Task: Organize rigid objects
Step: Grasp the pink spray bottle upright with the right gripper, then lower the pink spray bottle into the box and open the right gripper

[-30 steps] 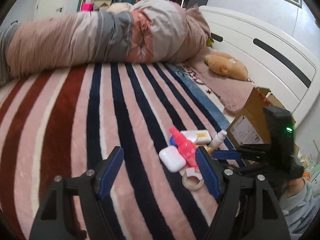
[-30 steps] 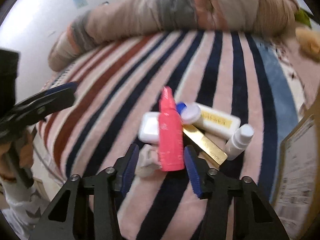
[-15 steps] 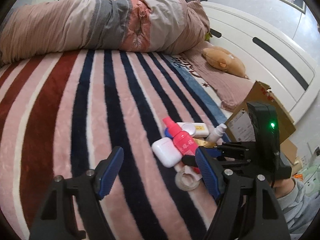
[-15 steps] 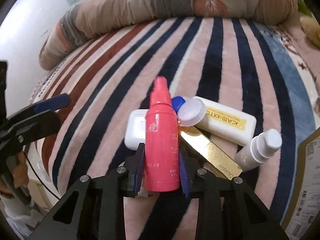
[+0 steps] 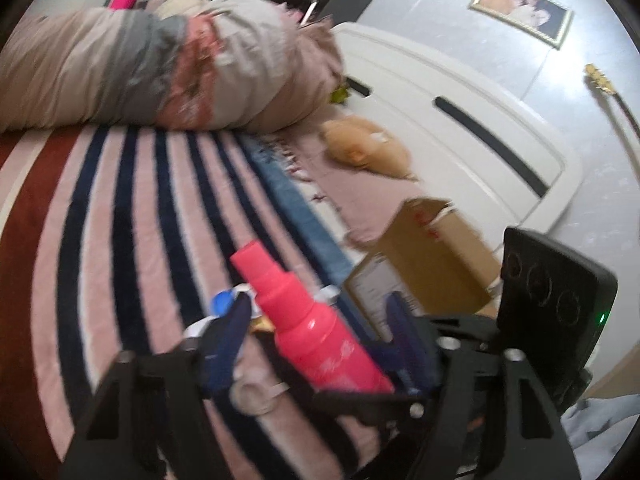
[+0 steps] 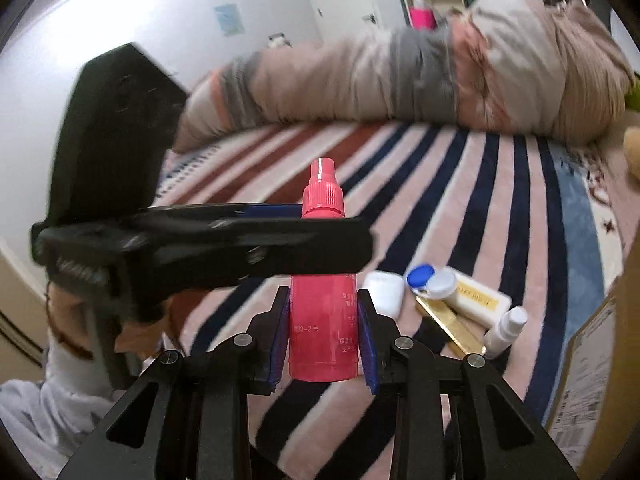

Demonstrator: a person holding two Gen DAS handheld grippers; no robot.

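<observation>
The pink plastic spray bottle with a ribbed collar and narrow nozzle [image 6: 322, 312] is off the bed, upright, clamped at its lower body between the two blue-padded fingers of the right gripper [image 6: 323, 336]. In the left wrist view the same bottle [image 5: 308, 322] lies tilted between the blue pads of the left gripper [image 5: 316, 338], whose fingers stand wide apart on either side of it; whether either pad touches the bottle cannot be told through the blur. In the right wrist view the left gripper [image 6: 224, 240] crosses in front of the bottle's upper body as a dark horizontal bar.

On the striped pink, navy and maroon fleece blanket [image 6: 472, 184], just right of the held bottle, a small cluster remains: a white rounded earbud case [image 6: 386, 290], a blue-and-white round contact lens case [image 6: 430, 280], a white rectangular bottle with a yellow label [image 6: 480, 300], a flat gold rectangular box [image 6: 450, 330] and a small white spray bottle [image 6: 506, 330]. These items touch or overlap one another.

A roll of clear tape [image 5: 256, 394] lies on the blanket below the left gripper. An open brown cardboard box [image 5: 432, 252] stands near the blanket's right edge. A rolled grey-and-pink duvet [image 5: 160, 68] runs along the far edge, and a tan plush toy [image 5: 368, 152] rests by the white headboard [image 5: 460, 120].
</observation>
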